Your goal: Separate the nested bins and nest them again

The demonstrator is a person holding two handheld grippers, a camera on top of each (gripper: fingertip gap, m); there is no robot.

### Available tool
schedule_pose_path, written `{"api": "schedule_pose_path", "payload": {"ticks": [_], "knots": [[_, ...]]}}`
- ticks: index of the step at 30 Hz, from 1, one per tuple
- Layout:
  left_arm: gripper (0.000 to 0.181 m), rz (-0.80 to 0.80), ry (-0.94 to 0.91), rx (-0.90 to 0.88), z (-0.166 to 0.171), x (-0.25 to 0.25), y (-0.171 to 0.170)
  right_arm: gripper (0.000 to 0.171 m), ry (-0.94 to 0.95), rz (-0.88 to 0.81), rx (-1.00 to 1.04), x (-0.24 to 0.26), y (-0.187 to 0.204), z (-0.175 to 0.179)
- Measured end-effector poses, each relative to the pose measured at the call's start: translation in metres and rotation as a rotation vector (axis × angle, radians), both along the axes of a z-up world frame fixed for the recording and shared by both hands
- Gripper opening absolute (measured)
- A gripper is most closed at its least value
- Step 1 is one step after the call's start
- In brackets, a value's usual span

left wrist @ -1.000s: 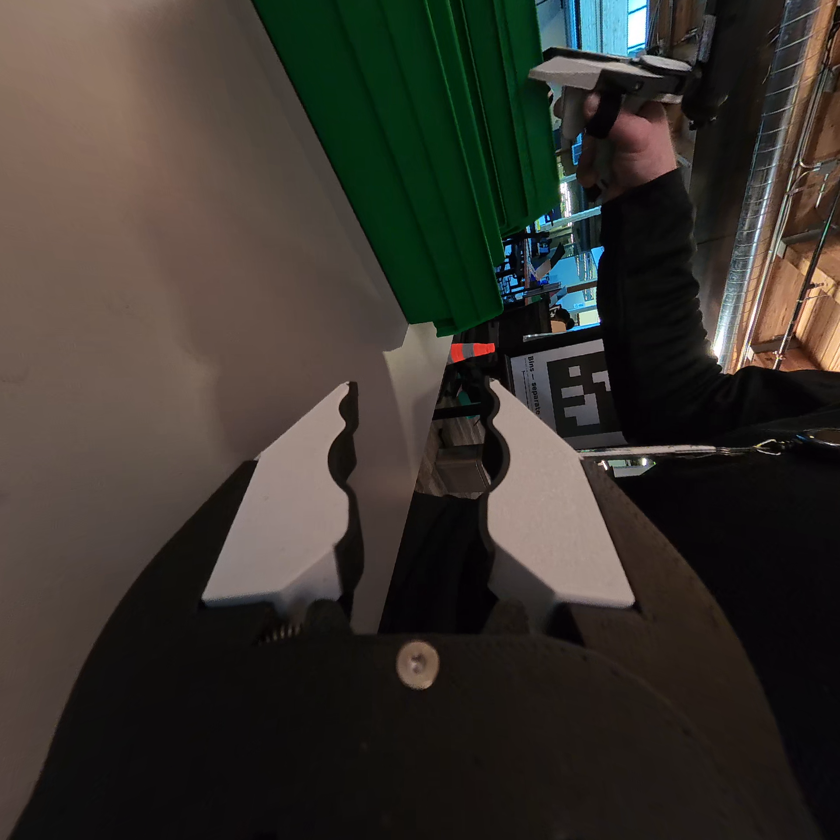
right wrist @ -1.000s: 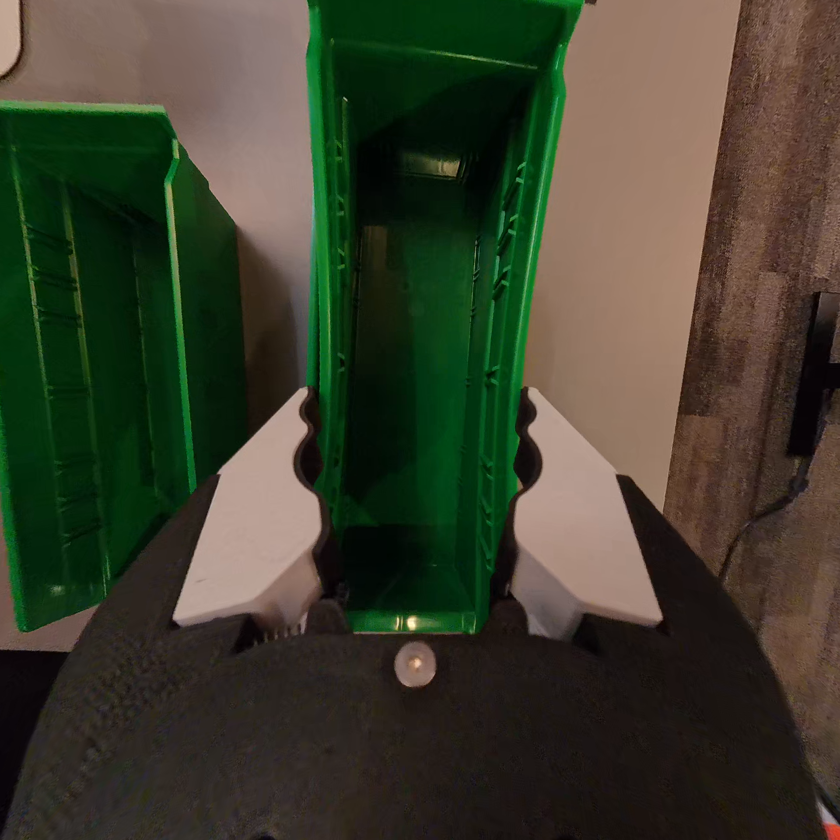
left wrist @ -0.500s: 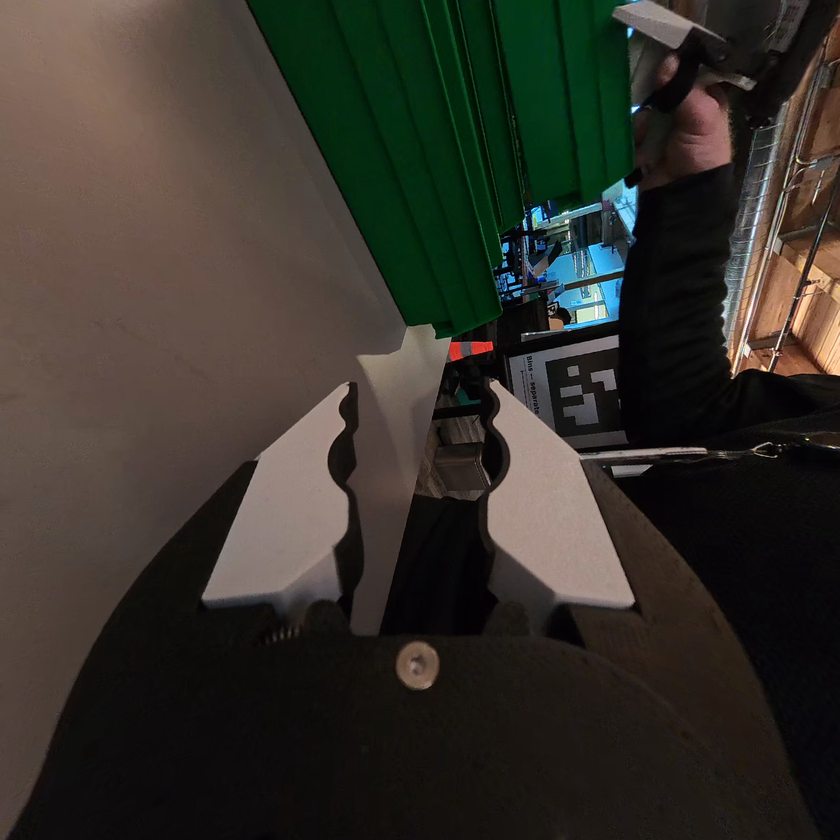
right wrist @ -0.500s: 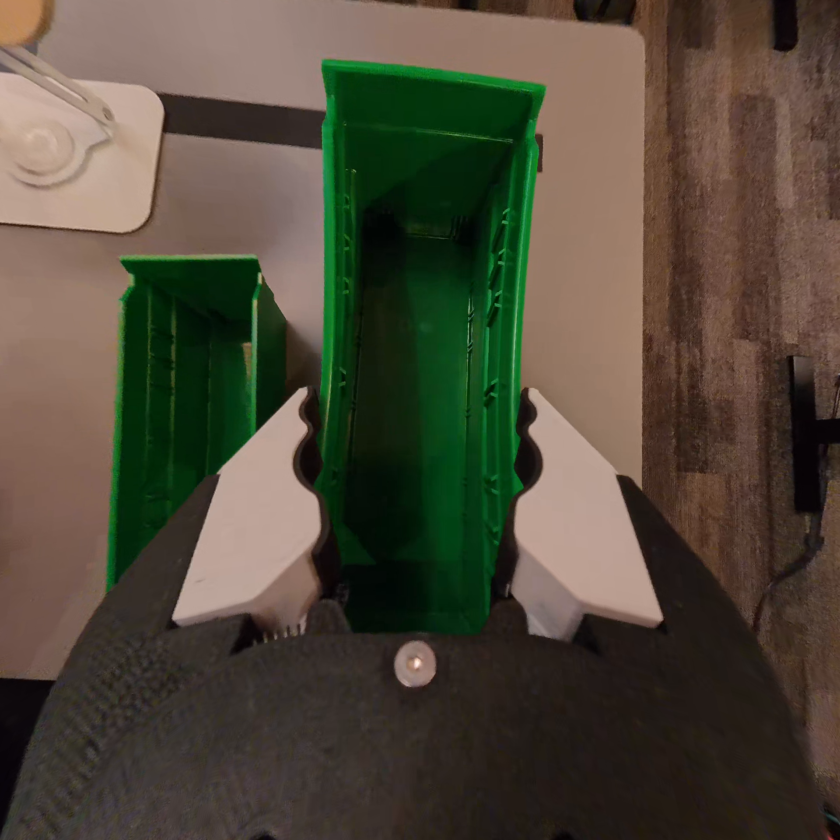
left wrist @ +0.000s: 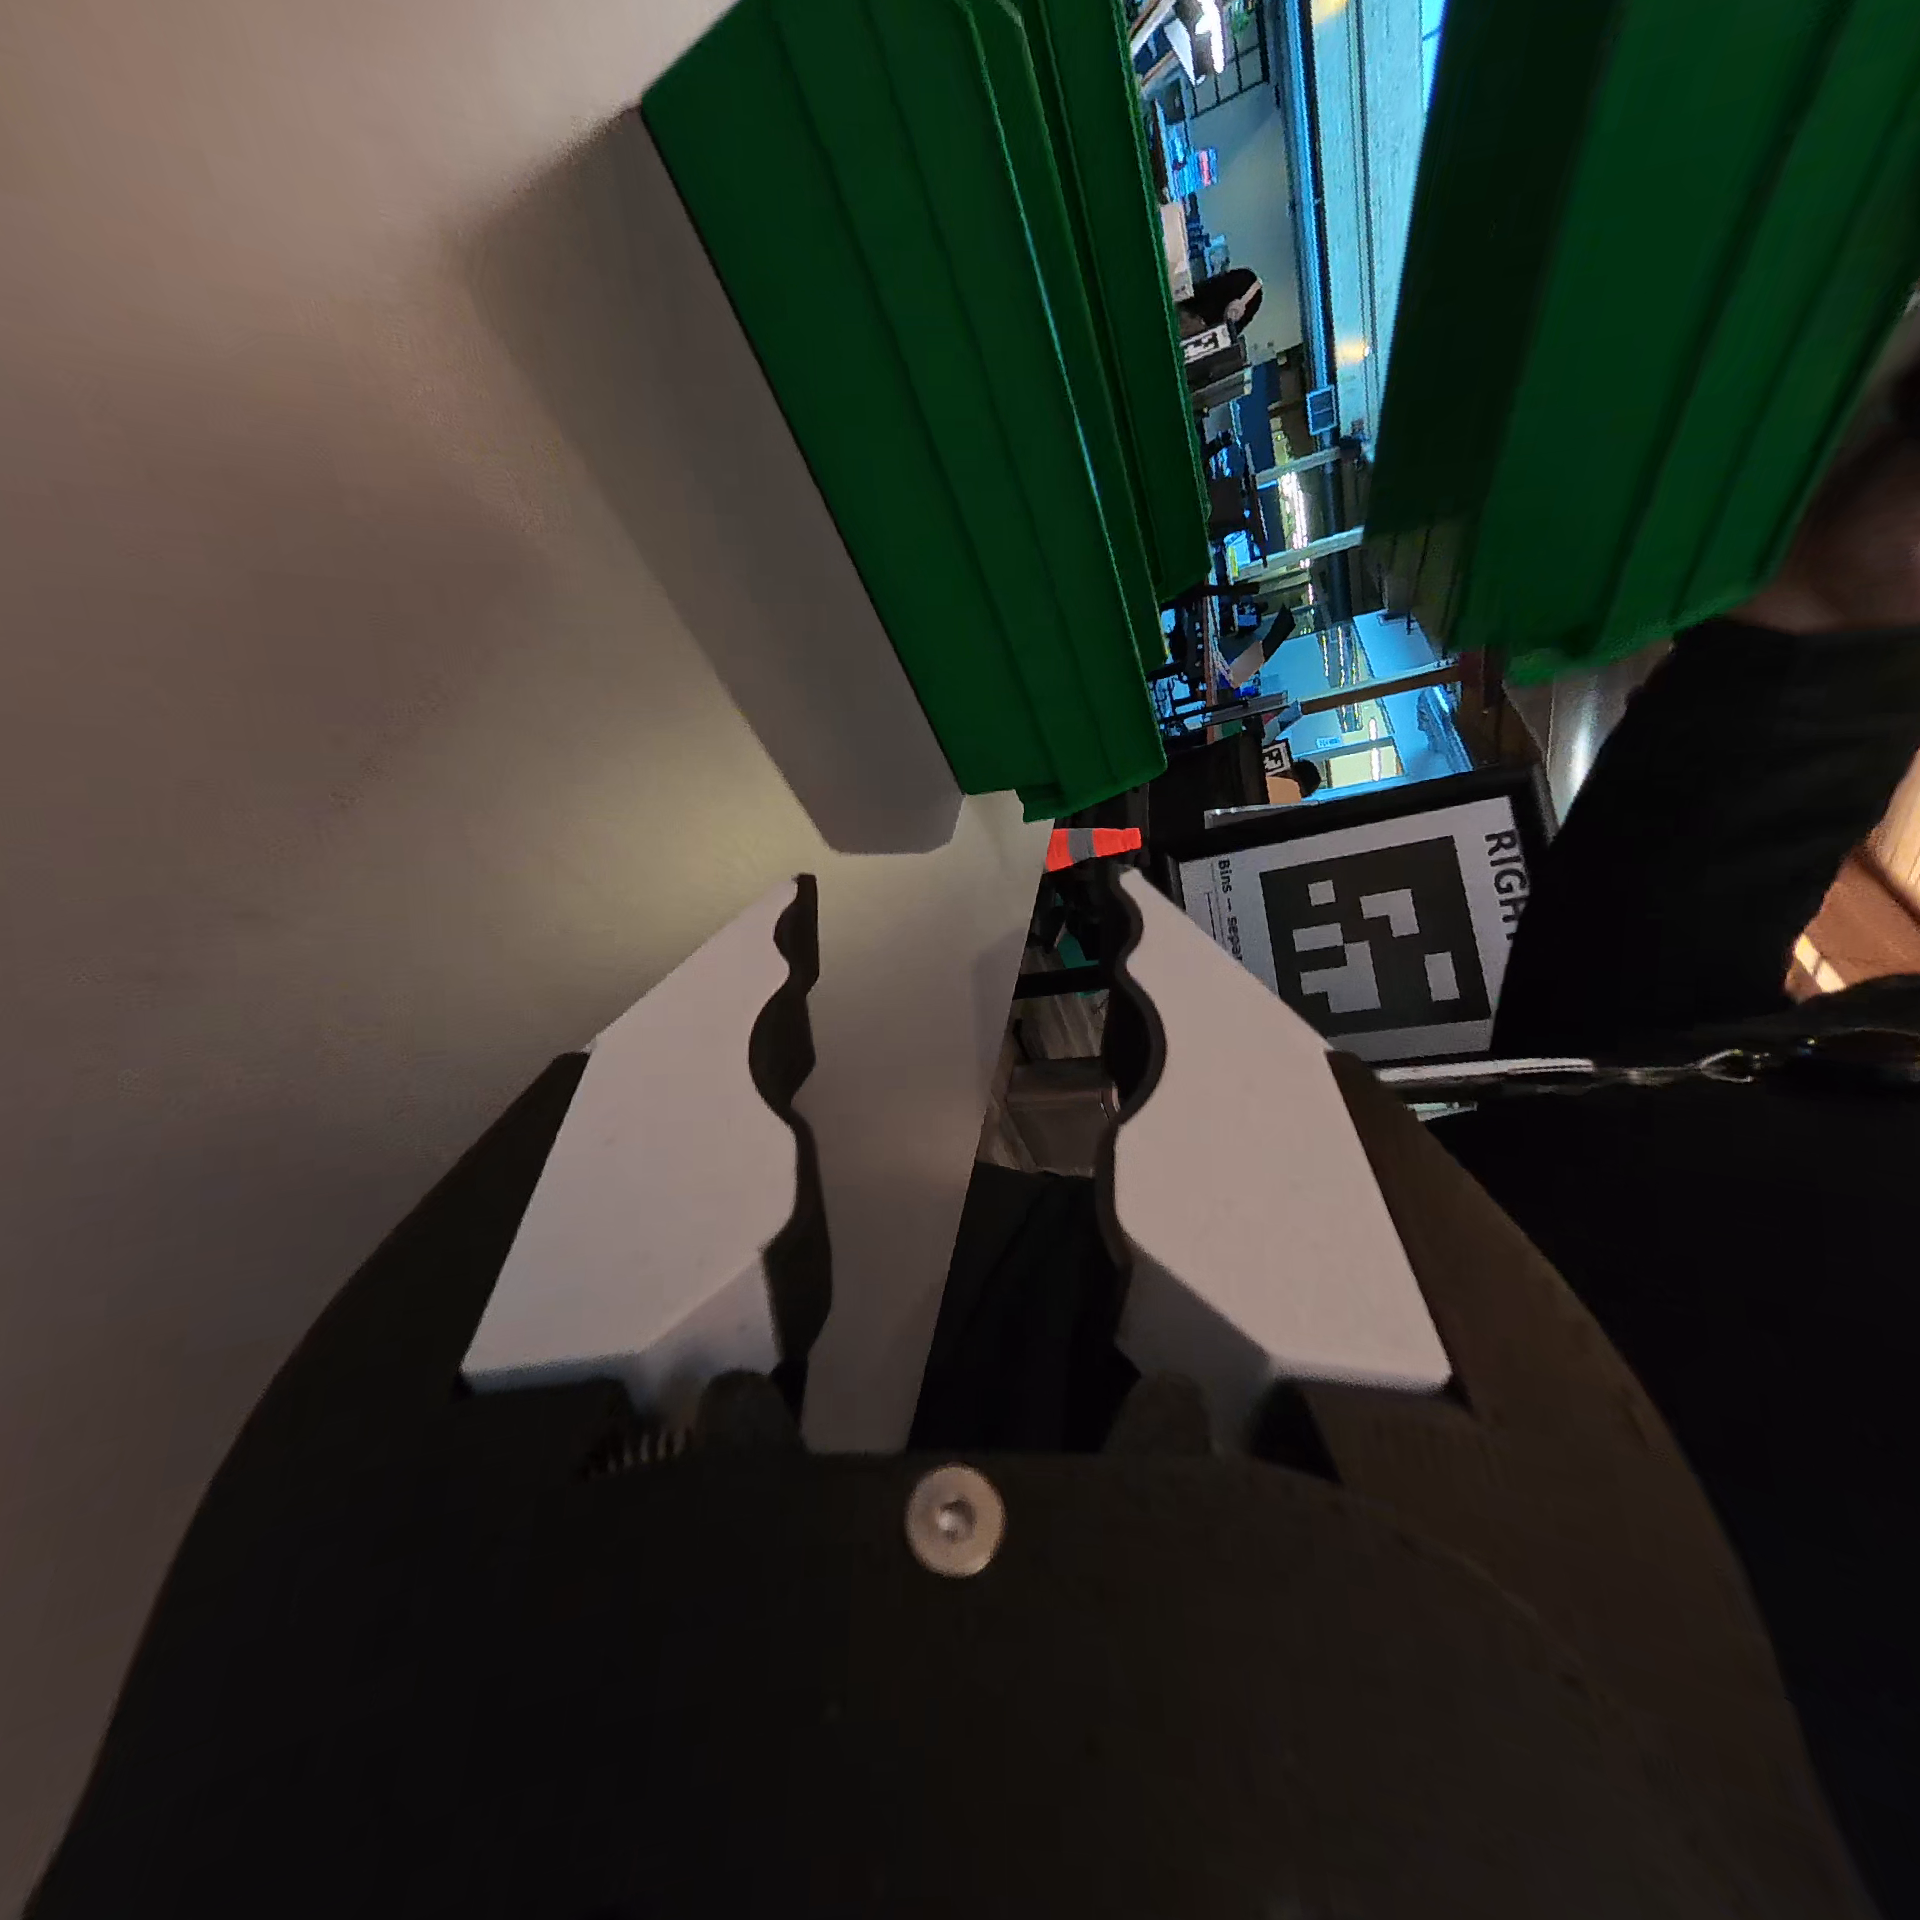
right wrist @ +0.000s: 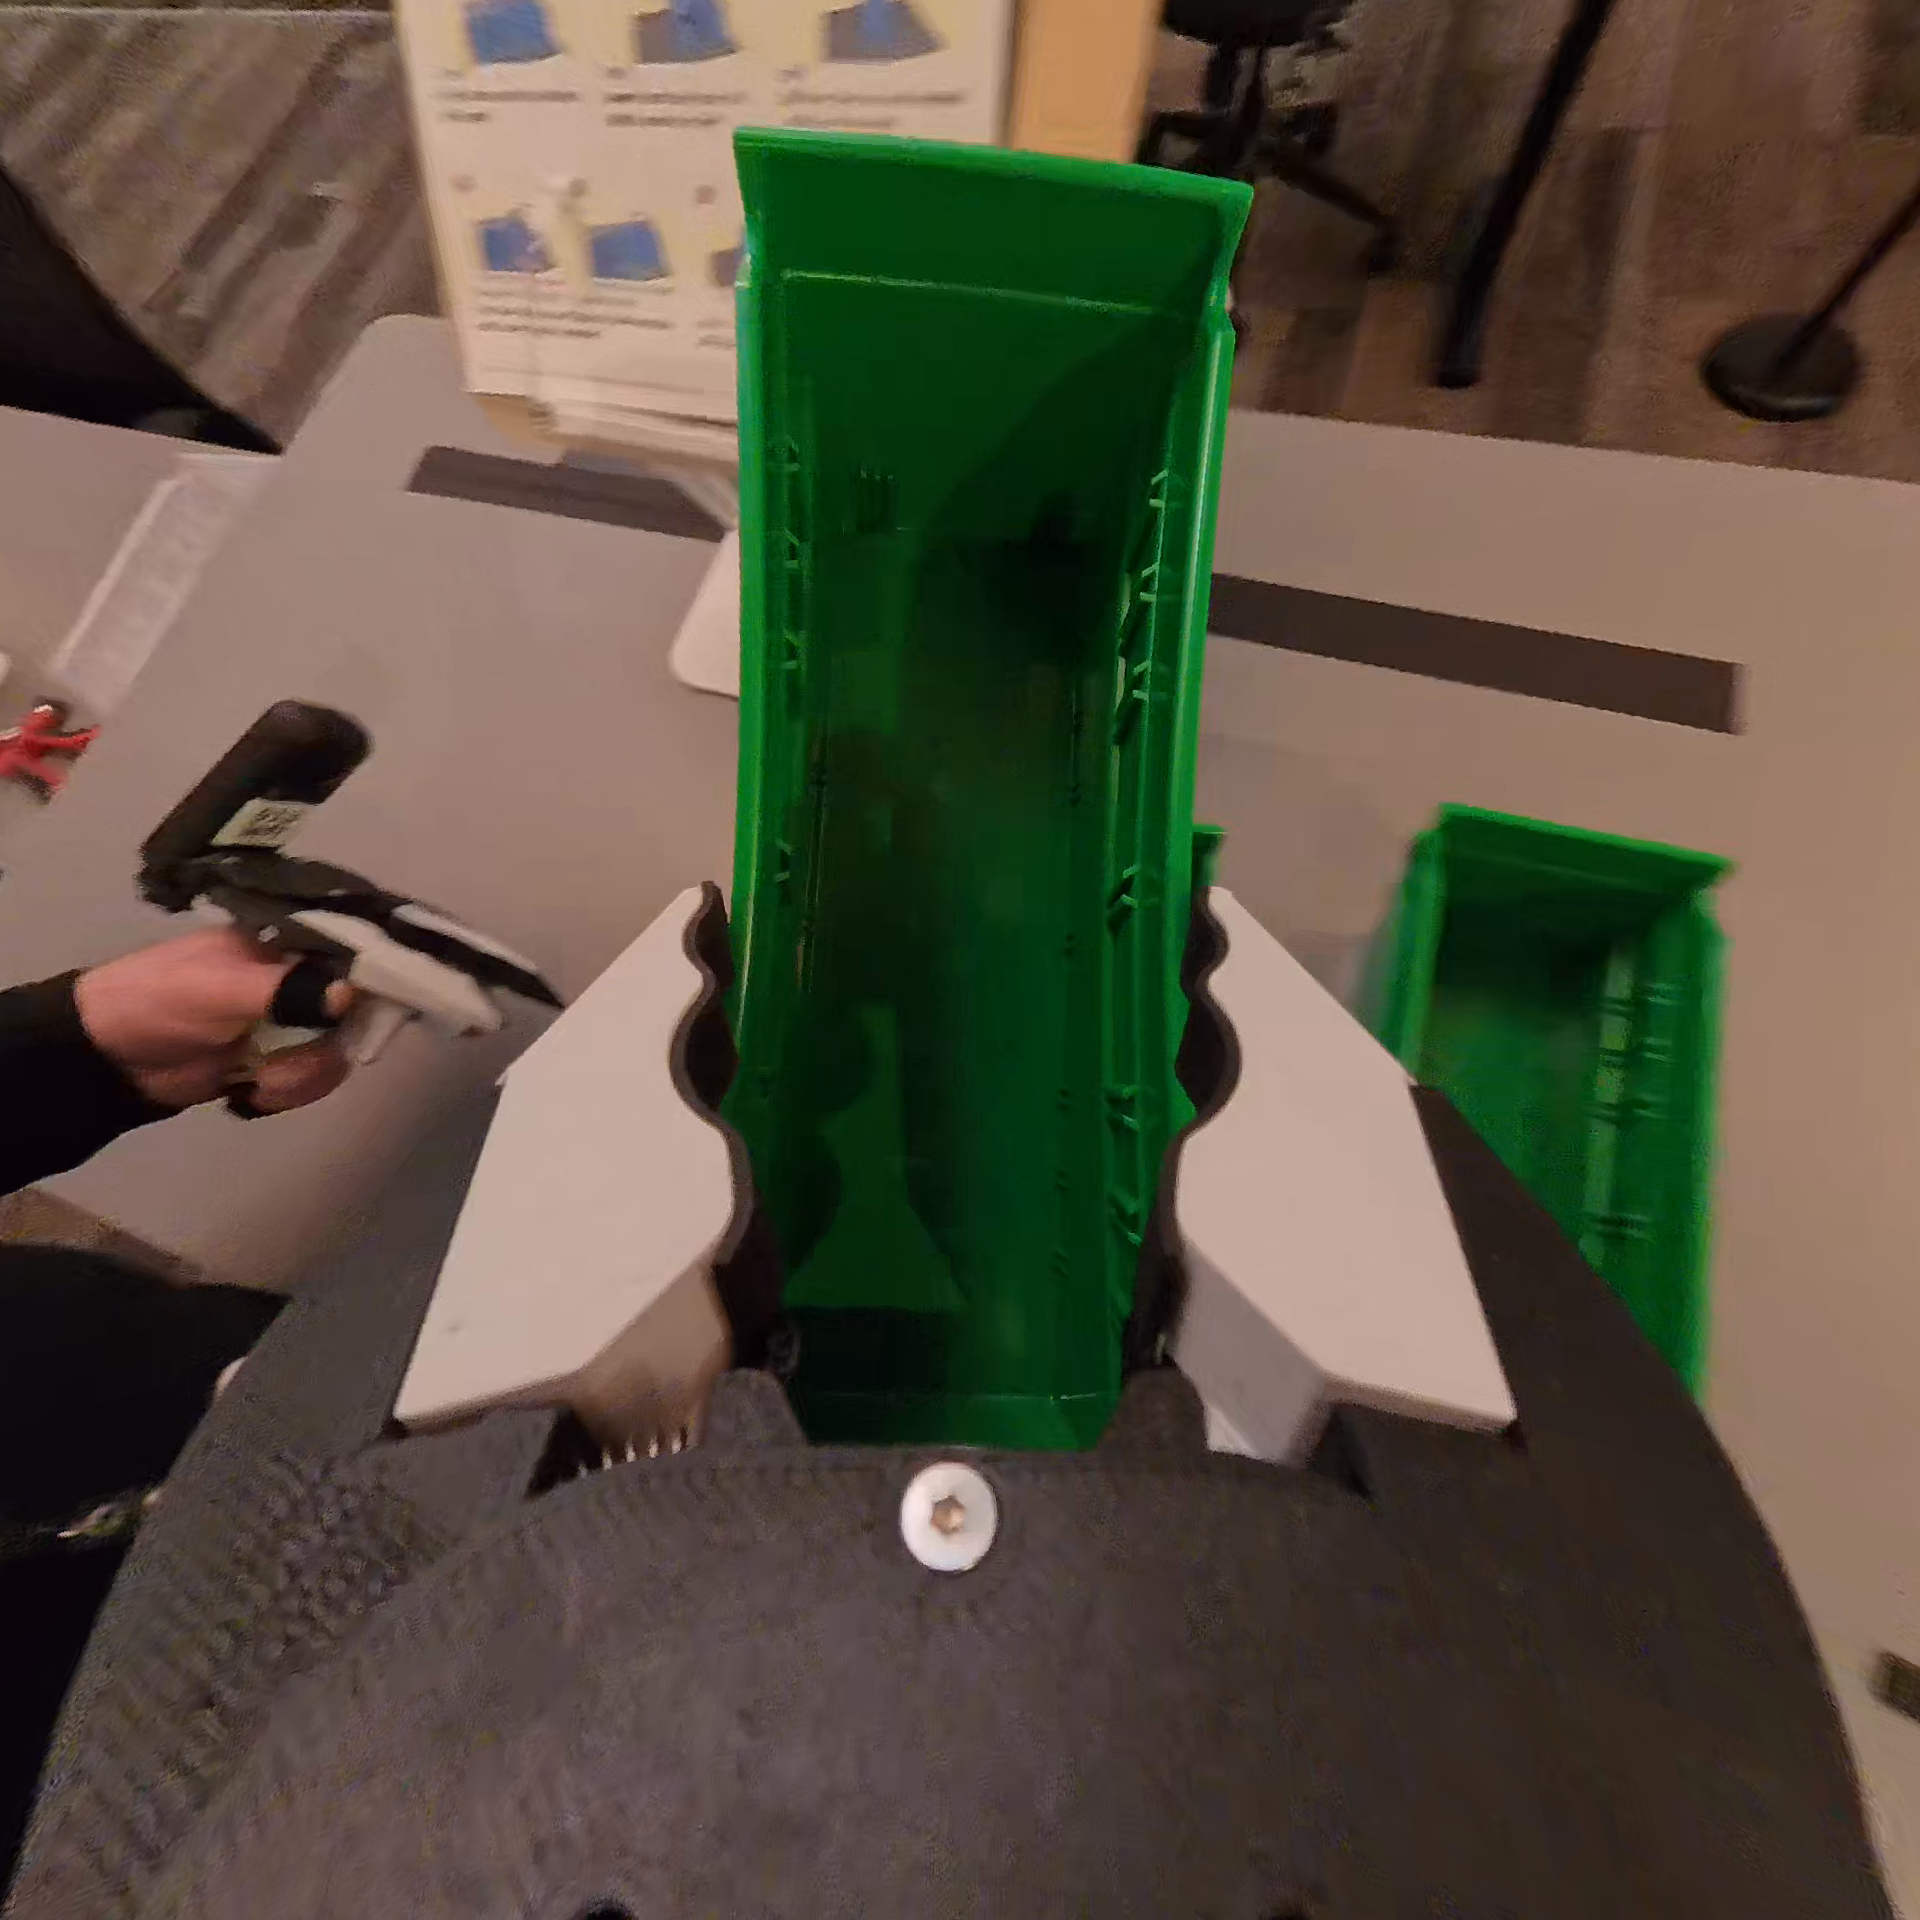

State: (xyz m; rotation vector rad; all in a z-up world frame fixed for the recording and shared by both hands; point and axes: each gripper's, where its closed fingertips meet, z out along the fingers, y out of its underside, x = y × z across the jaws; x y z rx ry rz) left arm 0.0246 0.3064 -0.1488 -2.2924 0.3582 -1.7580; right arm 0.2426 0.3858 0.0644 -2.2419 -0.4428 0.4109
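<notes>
**Bins apart, one lifted**

The long green plastic bin point(right wrist: 966, 779) sits clamped between the fingers of the right gripper point(right wrist: 961, 1091), held across its width and lifted clear of the grey table point(right wrist: 520, 727). A second green plastic bin point(right wrist: 1558, 1060) rests on the table just right of those tongs. The left gripper point(left wrist: 961, 1049) hangs released and empty near the table edge. Separation looks done; re-nesting likely calls for aligning the carried bin over the resting one.

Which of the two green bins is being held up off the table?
The long green bin clamped between the right gripper fingers is lifted; the other green bin sits alone on the grey table, to its right.
</notes>
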Motion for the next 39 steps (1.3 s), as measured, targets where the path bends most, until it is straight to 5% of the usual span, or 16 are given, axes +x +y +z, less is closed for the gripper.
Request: {"api": "schedule_pose_path", "payload": {"ticks": [8,22,28,33,39], "knots": [[0.048,0.022,-0.037,0.136,0.046,0.011,0.032,0.086,0.018,0.096,-0.104,-0.110,-0.032,-0.080],[0.049,-0.035,0.070,0.043,-0.016,0.045,0.034,0.093,-0.159,-0.095,-0.163,-0.102,-0.036,-0.214],[0.049,-0.063,0.072,0.047,-0.017,0.054,0.032,0.107,-0.160,-0.136,-0.139,-0.110,-0.034,-0.216],[0.049,-0.066,0.068,0.045,-0.017,0.055,0.030,0.120,-0.106,-0.088,-0.101,-0.108,-0.032,-0.178],[0.048,-0.037,0.066,0.044,-0.016,0.046,0.032,0.118,-0.210,-0.225,-0.078,0.036,0.004,-0.127]]}}
